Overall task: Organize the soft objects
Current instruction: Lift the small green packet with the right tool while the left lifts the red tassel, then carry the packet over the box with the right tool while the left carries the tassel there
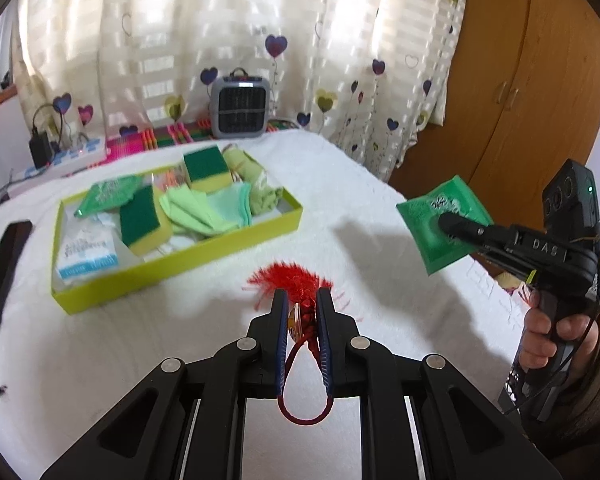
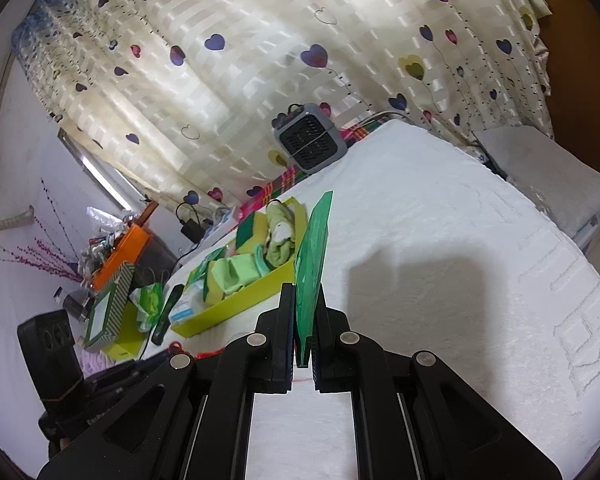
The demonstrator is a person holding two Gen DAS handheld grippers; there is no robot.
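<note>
- Two claws, two catches: the left gripper point(image 1: 303, 304) is clamped on a red tassel ornament point(image 1: 290, 280), its cord loop hanging back between the jaws and its fringe fanning out ahead of the tips, clear above the white cover point(image 1: 380, 208).
- The right gripper point(image 2: 303, 320) is pinched together on a flat green packet point(image 2: 312, 256), which stands on edge and rises straight up from between the jaws; the left wrist view shows the same packet held aloft by the lower part of its face, well to the right of the left claw.
- The destination appears to be the yellow-green tray point(image 1: 172, 268), lying ahead and to the left of both claws. It already holds two green-and-yellow sponges point(image 1: 140, 220), folded green cloths point(image 1: 204, 208), a similar green packet and a white packet.
- Doing it well, on this evidence: carry each load high enough that the fringe and the packet's lower corner clear the tray's near wall, and bring one claw in at a time, since they share a narrow approach.
- The tray looks crowded; the barest patch seems to be at its near end by the white packet. Lower before letting go, so the light packet does not tip out over the wall.
- The tassel is held near its knot; the dangling fringe could snag the rim.
</note>
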